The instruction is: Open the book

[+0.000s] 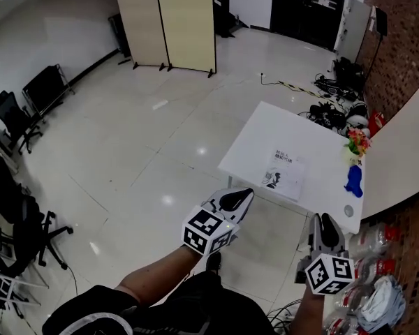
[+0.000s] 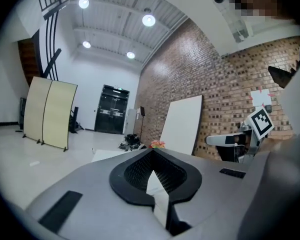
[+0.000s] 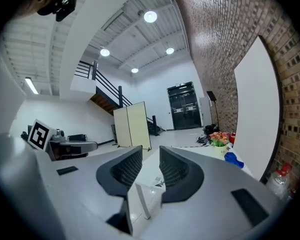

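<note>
A closed book [image 1: 285, 173] with a white printed cover lies flat near the front of the white table [image 1: 265, 135]. Both grippers hover over the floor, short of the table's near edge, and point towards it. My left gripper [image 1: 244, 195] has its black pads meeting at the tips [image 2: 152, 151], shut with nothing in it. My right gripper [image 1: 323, 218] stands to the right, and in the right gripper view its jaws [image 3: 150, 154] are open with nothing between the pads. Through that gap a little of the book [image 3: 158, 182] shows on the table ahead.
A bunch of flowers [image 1: 357, 143] and a blue object [image 1: 354, 180] stand at the table's right edge. A folding screen [image 1: 171, 23] stands at the back, office chairs [image 1: 14, 117] at the left. Cables and gear [image 1: 335, 96] lie behind the table, plastic bottles [image 1: 377, 257] by the brick wall.
</note>
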`<state>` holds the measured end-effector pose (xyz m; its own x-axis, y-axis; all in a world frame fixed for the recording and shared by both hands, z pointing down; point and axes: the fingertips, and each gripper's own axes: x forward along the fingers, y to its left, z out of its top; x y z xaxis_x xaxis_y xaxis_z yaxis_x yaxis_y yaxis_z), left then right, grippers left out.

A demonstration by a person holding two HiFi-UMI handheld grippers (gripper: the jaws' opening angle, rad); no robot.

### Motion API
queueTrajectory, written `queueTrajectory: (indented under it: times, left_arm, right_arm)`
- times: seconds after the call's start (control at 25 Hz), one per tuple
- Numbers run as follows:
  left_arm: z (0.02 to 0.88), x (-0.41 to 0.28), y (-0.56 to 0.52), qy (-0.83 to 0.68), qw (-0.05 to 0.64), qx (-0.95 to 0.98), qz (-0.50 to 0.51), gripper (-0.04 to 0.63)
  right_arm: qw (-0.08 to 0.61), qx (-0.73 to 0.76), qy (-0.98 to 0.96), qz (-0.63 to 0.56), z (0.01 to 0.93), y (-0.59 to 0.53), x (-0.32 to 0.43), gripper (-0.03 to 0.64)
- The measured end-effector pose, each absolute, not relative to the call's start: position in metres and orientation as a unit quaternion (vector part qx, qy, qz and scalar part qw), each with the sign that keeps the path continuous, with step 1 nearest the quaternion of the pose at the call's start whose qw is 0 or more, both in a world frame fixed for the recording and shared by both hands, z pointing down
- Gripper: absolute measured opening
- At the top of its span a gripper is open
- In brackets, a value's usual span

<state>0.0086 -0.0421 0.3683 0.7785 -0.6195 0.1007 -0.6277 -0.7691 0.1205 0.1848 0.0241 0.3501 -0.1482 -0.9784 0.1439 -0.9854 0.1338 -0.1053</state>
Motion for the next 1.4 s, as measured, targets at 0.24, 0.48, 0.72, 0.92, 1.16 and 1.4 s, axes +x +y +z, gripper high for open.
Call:
queueTrajectory:
  times: [0.24, 0.48, 0.72, 0.92, 1.16, 1.4]
  left_arm:
    - [0.367, 0.014, -0.136, -0.299, 0.069, 0.951, 0.032, -0.003]
    - [0.387, 0.036, -0.215, -0.293, 0.086, 0.951, 0.049, -0.003]
    - [0.411, 0.073, -0.266, -0.298, 0.107, 0.946, 0.065, -0.003]
    - [0.431, 0.105, -0.286, -0.311, 0.097, 0.94, 0.097, -0.003]
    - [0.467, 0.125, -0.309, -0.333, 0.119, 0.928, 0.12, -0.002]
    - [0.543, 0.133, -0.318, -0.311, 0.167, 0.917, 0.188, -0.003]
  right_arm:
    - [0.039, 0.677, -0.729, 0.091, 0.355, -0.067, 0.198, 0.069]
    - [0.051, 0.692, -0.713, 0.1, 0.362, -0.134, 0.214, 0.069]
    - [0.074, 0.681, -0.72, 0.113, 0.385, -0.186, 0.25, 0.069]
    - [0.086, 0.652, -0.737, 0.156, 0.419, -0.217, 0.281, 0.069]
    - [0.085, 0.635, -0.734, 0.226, 0.47, -0.249, 0.314, 0.129]
    - [0.153, 0.615, -0.689, 0.351, 0.592, -0.257, 0.31, 0.138]
